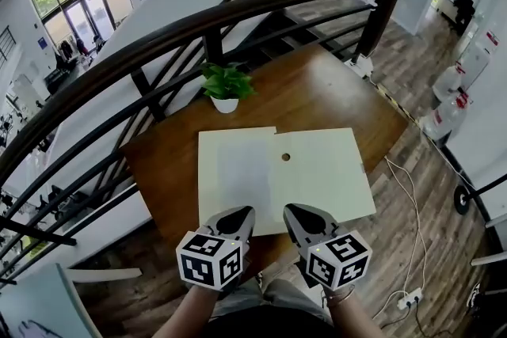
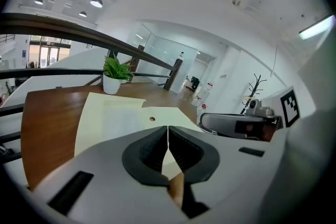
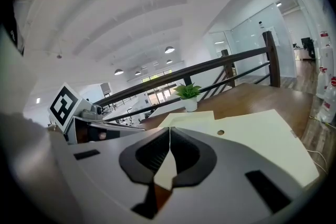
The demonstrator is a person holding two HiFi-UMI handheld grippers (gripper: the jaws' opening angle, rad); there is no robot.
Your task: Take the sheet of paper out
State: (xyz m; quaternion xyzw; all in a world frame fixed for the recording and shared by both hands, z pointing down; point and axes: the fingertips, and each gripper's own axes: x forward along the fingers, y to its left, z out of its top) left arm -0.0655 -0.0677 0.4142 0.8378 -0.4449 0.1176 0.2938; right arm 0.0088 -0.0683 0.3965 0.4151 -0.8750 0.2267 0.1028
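Paper [image 1: 245, 174] shows as a whiter rectangle on the left half of a cream folder [image 1: 329, 170] that lies opened flat on the table [image 1: 317, 83]. From these views I cannot tell whether it rests on top of that half or under a thin layer. The folder's left half reaches a little farther back than the right, and a small round hole [image 1: 286, 157] sits near the fold at the top of the right half. The left gripper [image 1: 244, 211] is at the near edge of the table with its tips over the near edge of the folder's left half, just short of the paper. In its own view the left gripper [image 2: 168, 128] has its dark pads pressed together with nothing between them, and the paper [image 2: 123, 118] lies ahead on the folder. The right gripper [image 1: 291, 210] is just beside it, over the near edge of the folder's right half. In its own view the right gripper [image 3: 170, 131] likewise has its jaws closed on nothing, and the folder [image 3: 252, 131] spreads out beyond. Whether either gripper touches the folder is not clear. Behind the folder, apart from it, a plant [image 1: 226, 81] stands in a white pot [image 1: 225, 104] near the table's far edge. A dark railing [image 1: 198, 24] curves past behind the table. On the floor [image 1: 412, 67] to the right, a white cable [image 1: 404, 194] trails away.
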